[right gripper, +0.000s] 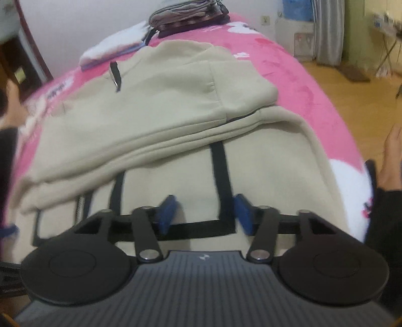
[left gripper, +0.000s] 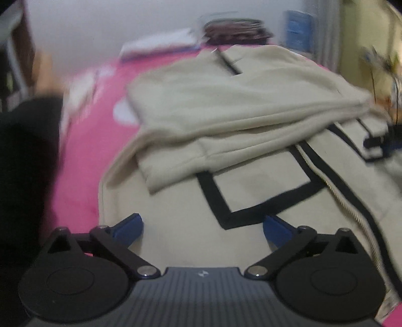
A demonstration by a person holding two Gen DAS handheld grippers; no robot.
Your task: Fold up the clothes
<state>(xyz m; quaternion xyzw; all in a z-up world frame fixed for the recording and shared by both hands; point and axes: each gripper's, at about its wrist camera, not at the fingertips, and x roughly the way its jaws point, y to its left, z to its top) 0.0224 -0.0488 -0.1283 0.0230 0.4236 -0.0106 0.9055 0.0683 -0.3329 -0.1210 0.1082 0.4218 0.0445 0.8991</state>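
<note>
A beige jacket (left gripper: 226, 105) with black trim is lying partly folded on a pink bed (left gripper: 83, 156) — its far part doubled back over the near front panel. The left gripper (left gripper: 203, 226) is hovering over that near panel with its jaws standing wide apart, gripping nothing. The right gripper (right gripper: 204, 213) is standing partly open above a black trim band (the cloth is showing between its blue fingers (right gripper: 165, 213), not pinched). A pile of dark clothes (right gripper: 188, 15) is sitting near the bed's far end.
</note>
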